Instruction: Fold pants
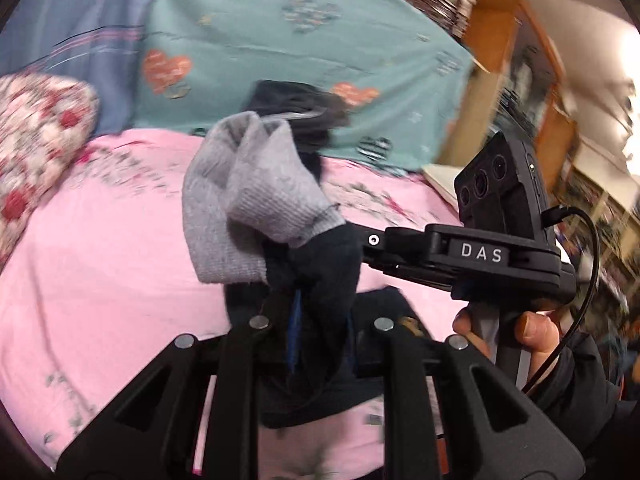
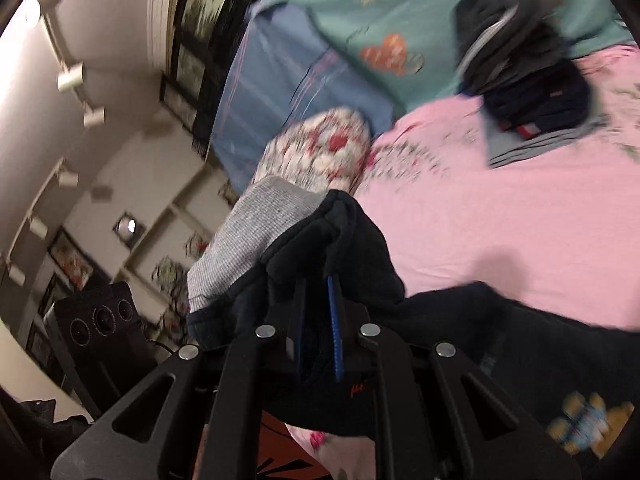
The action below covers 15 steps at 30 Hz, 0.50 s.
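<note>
The pants [image 1: 320, 264] are dark navy with a grey ribbed band [image 1: 248, 196] and hang lifted above the pink bedsheet [image 1: 100, 264]. My left gripper [image 1: 298, 300] is shut on the dark cloth just below the grey band. My right gripper [image 1: 360, 248] comes in from the right in the left wrist view and pinches the same bunch. In the right wrist view my right gripper [image 2: 320, 292] is shut on the pants [image 2: 352, 248], with the grey band [image 2: 256, 232] to its left and the rest of the dark cloth [image 2: 540, 344] trailing right over the sheet.
A pile of dark folded clothes [image 2: 528, 68] lies at the far side of the bed on a teal blanket [image 1: 280, 40]. A floral pillow [image 1: 36, 128] sits at the left. Wooden shelves [image 1: 520, 80] stand beyond the bed's right edge.
</note>
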Available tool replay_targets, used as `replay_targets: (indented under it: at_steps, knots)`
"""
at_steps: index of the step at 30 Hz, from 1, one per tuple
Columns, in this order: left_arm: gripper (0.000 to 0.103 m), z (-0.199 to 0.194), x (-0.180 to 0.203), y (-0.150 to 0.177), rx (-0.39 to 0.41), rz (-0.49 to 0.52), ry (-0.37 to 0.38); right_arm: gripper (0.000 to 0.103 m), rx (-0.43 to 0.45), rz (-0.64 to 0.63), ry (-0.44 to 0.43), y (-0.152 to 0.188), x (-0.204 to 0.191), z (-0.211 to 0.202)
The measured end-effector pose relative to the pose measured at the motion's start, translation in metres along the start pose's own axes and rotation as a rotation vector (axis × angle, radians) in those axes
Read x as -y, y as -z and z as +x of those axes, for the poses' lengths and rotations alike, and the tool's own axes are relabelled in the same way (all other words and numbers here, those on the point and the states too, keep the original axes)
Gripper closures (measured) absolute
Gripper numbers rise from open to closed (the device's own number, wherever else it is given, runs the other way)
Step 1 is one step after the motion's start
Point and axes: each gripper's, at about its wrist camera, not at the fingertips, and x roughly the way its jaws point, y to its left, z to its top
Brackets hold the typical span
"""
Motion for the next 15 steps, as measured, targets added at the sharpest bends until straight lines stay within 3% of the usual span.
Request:
replay_targets:
  at_steps: [2, 5, 7, 9, 11, 13, 15]
  knots:
    - [0.086, 0.018, 0.026, 0.006, -0.046, 0.050, 0.043, 0.091, 0.056, 0.036, 0.055, 0.015, 0.020, -0.040]
    - [0.084, 0.066, 0.057, 0.028, -0.198, 0.114, 0.104, 0.083, 0.077, 0.158, 0.241, 0.040, 0.068, -0.078]
    - [0.084, 0.093, 0.062, 0.045, -0.292, 0.110, 0.116, 0.083, 0.052, 0.230, 0.354, 0.059, 0.097, -0.095]
    - [0.083, 0.098, 0.060, 0.053, -0.350, 0.084, 0.137, 0.079, 0.061, 0.245, 0.393, 0.072, 0.107, -0.109]
    - [0.081, 0.085, 0.057, 0.049, -0.347, 0.071, 0.150, 0.058, 0.101, 0.244, 0.390, 0.078, 0.108, -0.122]
    - [0.069, 0.060, 0.053, 0.041, -0.309, 0.050, 0.181, 0.047, 0.150, 0.239, 0.377, 0.079, 0.105, -0.137]
    - [0.041, 0.034, 0.045, 0.033, -0.246, 0.021, 0.208, 0.046, 0.170, 0.228, 0.348, 0.076, 0.100, -0.142]
